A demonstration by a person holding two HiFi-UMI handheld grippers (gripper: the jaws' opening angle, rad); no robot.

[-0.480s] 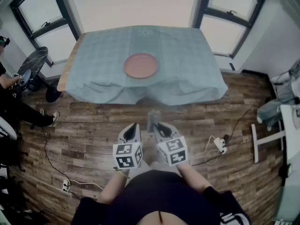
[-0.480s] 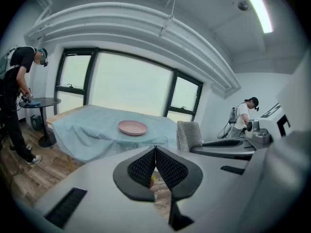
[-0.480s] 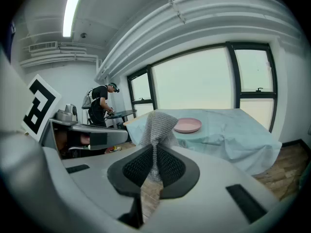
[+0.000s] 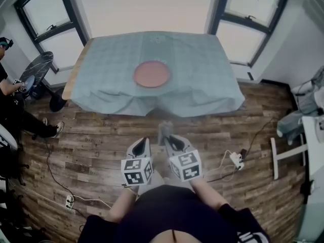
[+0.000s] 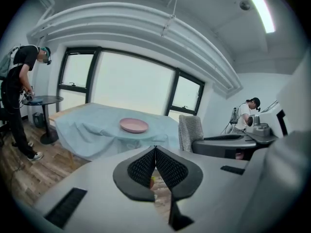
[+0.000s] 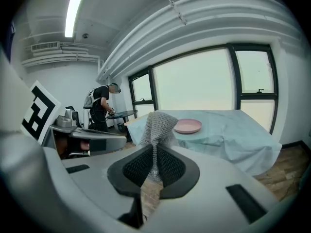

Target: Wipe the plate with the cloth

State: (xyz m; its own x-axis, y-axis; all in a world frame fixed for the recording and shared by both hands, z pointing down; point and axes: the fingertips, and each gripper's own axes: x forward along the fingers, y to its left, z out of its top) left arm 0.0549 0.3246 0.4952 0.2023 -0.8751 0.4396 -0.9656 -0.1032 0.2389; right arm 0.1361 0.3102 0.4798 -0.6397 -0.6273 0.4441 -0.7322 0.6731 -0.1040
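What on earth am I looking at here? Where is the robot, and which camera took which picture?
There is no robot arm. A person stands on a wooden floor holding a two-jawed hand tool, called a gripper, in each hand. The head view comes from a camera on the person's head, looking steeply down. The two gripper views come from cameras riding on each tool, looking along its jaws. The left gripper is shut and empty. The right gripper is shut on a grey knitted cloth. Ahead stands a table under a light blue cover, with a pink plate on it. Wiping has not begun.
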